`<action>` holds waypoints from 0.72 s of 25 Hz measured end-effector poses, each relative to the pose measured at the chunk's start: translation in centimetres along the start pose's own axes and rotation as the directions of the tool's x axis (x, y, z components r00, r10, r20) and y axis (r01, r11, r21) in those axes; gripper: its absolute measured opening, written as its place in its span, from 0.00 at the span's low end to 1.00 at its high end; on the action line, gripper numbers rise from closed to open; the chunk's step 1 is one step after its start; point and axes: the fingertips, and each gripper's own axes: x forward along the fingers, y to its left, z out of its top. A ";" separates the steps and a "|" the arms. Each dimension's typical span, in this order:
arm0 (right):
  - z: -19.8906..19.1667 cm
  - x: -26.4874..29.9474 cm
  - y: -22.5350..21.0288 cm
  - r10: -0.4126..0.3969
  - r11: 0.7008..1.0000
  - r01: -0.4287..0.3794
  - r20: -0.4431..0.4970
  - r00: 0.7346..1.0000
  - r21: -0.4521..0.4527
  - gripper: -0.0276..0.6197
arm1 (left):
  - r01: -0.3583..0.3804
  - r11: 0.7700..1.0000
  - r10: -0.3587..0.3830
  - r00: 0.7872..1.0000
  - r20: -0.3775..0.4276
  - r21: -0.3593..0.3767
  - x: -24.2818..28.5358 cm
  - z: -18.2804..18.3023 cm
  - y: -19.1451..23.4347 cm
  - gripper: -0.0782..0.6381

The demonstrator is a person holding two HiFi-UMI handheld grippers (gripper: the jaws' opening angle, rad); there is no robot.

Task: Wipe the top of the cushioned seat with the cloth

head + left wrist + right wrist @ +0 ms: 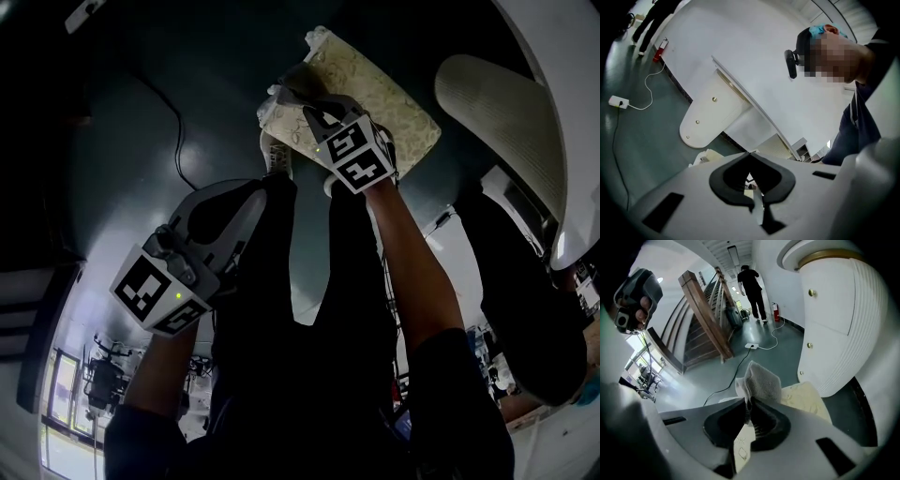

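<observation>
Floor: dark grey-green, with a black cable (pixel 174 122) running across it at the left of the head view.
Left gripper (pixel 246 202): low at the left, well apart from the seat. Its fingers (pixel 723 180) are pressed together tip to tip with nothing between them.
Cloth (pixel 761 380): pale grey waffle weave, bunched. It sticks up past the fingertips at the seat's left end.
Right gripper (pixel 317 108): over the left end of the seat, fingers (pixel 776 425) clamped together on the cloth.
Cushioned seat (pixel 384 94): cream and patterned, lying just under and to the right of the right gripper's fingers.
White ribbed panel (pixel 506 122): curved, standing just beside the seat on its right.
Background, right gripper view: a wooden staircase (pixel 704 315), a power strip (pixel 752 346) on the floor, and a person in black (pixel 752 287) far off.
</observation>
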 end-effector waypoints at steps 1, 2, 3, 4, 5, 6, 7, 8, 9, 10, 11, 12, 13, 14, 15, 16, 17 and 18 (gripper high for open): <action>-0.2 0.2 0.0 0.002 1.000 -0.002 -0.009 1.000 0.001 0.09 | 0.000 1.000 0.000 1.000 0.001 -0.002 -0.1 0.0 0.2 0.12; -0.5 0.3 0.0 0.003 1.000 -0.003 -0.016 1.000 0.002 0.09 | 0.001 1.000 -0.001 1.000 0.001 -0.004 -0.1 0.0 0.3 0.12; -0.7 0.4 0.0 0.003 1.000 -0.003 -0.022 1.000 0.003 0.09 | 0.002 1.000 -0.002 1.000 0.001 -0.005 -0.1 0.0 0.3 0.12; -1.0 0.3 0.0 0.002 1.000 -0.002 -0.027 1.000 0.005 0.09 | 0.004 1.000 -0.004 1.000 0.000 -0.005 -0.1 -0.1 0.3 0.12; -1.4 0.2 0.0 0.000 1.000 0.000 -0.030 1.000 0.007 0.09 | 0.006 1.000 -0.006 1.000 -0.002 -0.004 0.0 -0.2 0.2 0.12; -1.7 0.0 0.0 -0.003 1.000 0.003 -0.032 0.999 0.011 0.09 | 0.009 1.000 -0.009 1.000 -0.005 -0.001 0.1 -0.3 -0.1 0.12; -2.0 -0.3 -0.1 -0.005 1.000 0.006 -0.032 0.999 0.016 0.09 | 0.012 1.000 -0.012 1.000 -0.009 0.002 0.2 -0.3 -0.4 0.12; -2.3 -0.6 -0.2 -0.008 1.000 0.009 -0.033 0.999 0.022 0.09 | 0.016 1.000 -0.016 1.000 -0.014 0.005 0.4 -0.4 -0.7 0.12; -2.7 -0.9 -0.2 -0.011 1.000 0.012 -0.033 0.999 0.028 0.09 | 0.019 1.000 -0.019 1.000 -0.018 0.008 0.6 -0.5 -0.9 0.12; -3.0 -1.0 -0.3 -0.013 0.999 0.014 -0.033 0.999 0.033 0.09 | 0.022 1.000 -0.022 1.000 -0.022 0.010 0.8 -0.6 -1.0 0.12; -3.4 -1.1 -0.4 -0.015 0.999 0.016 -0.034 0.999 0.039 0.09 | 0.025 1.000 -0.025 0.999 -0.025 0.012 1.1 -0.6 -1.1 0.12; -3.8 -1.2 -0.6 -0.016 0.999 0.018 -0.034 0.999 0.046 0.09 | 0.028 0.999 -0.028 0.999 -0.029 0.015 1.4 -0.7 -1.3 0.12; -4.1 -1.4 -0.7 -0.019 0.998 0.021 -0.035 0.999 0.052 0.09 | 0.032 0.999 -0.032 0.999 -0.034 0.017 1.7 -0.8 -1.4 0.12; -4.5 -1.7 -0.9 -0.022 0.998 0.024 -0.034 0.999 0.059 0.09 | 0.036 0.999 -0.035 0.999 -0.039 0.020 2.0 -0.9 -1.6 0.12; -4.8 -2.0 -1.1 -0.025 0.998 0.027 -0.034 0.999 0.065 0.09 | 0.040 0.999 -0.039 0.998 -0.045 0.022 2.3 -0.9 -1.9 0.12; -5.2 -2.3 -1.2 -0.028 0.997 0.031 -0.033 0.999 0.071 0.09 | 0.044 0.999 -0.042 0.998 -0.051 0.025 2.7 -1.0 -2.2 0.12; -5.6 -2.6 -1.4 -0.031 0.996 0.034 -0.032 0.999 0.078 0.09 | 0.048 0.998 -0.046 0.997 -0.057 0.028 3.0 -1.1 -2.6 0.12; -6.1 -2.9 -1.5 -0.034 0.996 0.037 -0.031 0.999 0.085 0.09 | 0.052 0.998 -0.050 0.997 -0.064 0.030 3.4 -1.3 -2.9 0.12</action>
